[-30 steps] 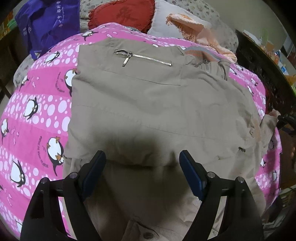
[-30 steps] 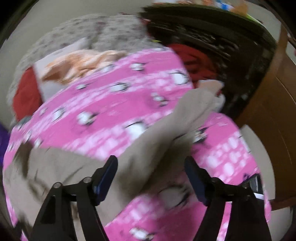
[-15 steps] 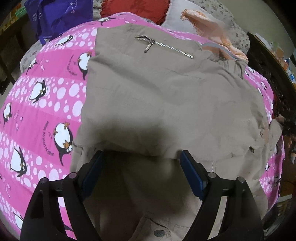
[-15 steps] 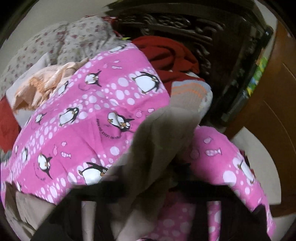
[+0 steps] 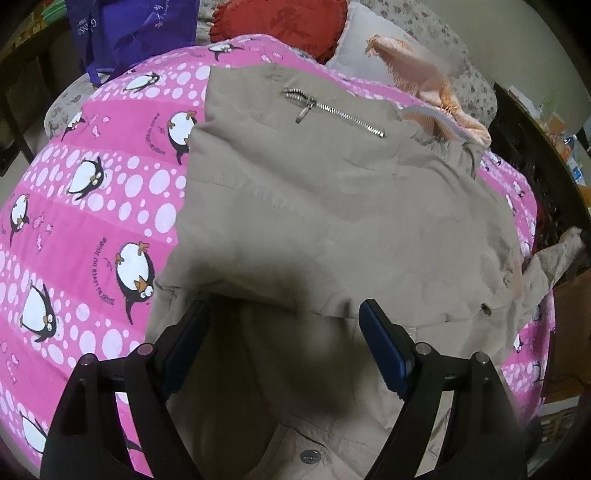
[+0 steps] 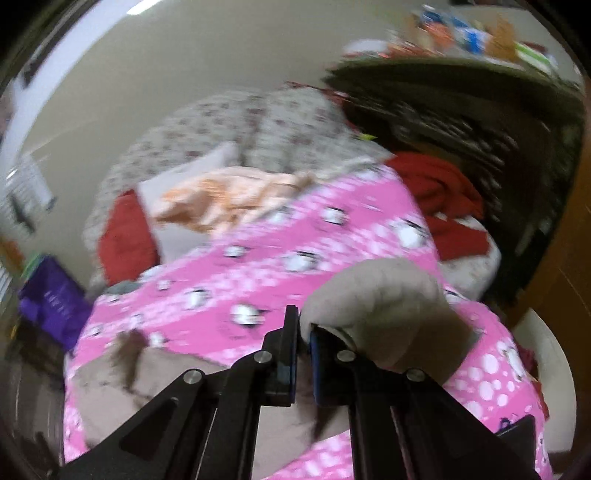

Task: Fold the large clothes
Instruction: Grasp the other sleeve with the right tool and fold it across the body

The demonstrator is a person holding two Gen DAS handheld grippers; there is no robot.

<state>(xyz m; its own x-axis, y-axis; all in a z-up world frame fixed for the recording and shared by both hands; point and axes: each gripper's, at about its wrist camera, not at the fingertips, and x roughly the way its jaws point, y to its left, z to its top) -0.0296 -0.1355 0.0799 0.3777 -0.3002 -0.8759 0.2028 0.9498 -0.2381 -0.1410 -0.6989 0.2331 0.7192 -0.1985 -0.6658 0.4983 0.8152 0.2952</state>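
The left gripper (image 5: 284, 325) is hanging with its blue-padded jaws spread wide above the near part of a beige jacket (image 5: 332, 206), gripping nothing; the cloth is lying under the gap, and a round snap button (image 5: 309, 456) is showing at the nearest edge. The right gripper (image 6: 302, 349) is clenched tight, its jaws pinching a fold of the jacket's sleeve (image 6: 376, 295), which is bunching up in a rounded hump just beyond the fingertips; this view is blurring. The jacket is lying spread across a pink penguin-print quilt (image 5: 92, 221), covering its middle and right, with the quilt showing bare on the left and in a strip on the far right. Farther along the jacket a silver zipper (image 5: 332, 109) is running diagonally across the cloth, its pull hanging down. At the jacket's far right edge a striped ribbed cuff (image 5: 432, 118) is sticking out. Beyond the quilt a purple bag (image 5: 133, 33) is sitting at the far left, a red cushion (image 5: 284, 22) at the far middle, and a peach fringed cloth (image 5: 417, 77) is lying on a pale pillow to the far right, with a flowered blanket (image 6: 266, 125) heaped behind them.
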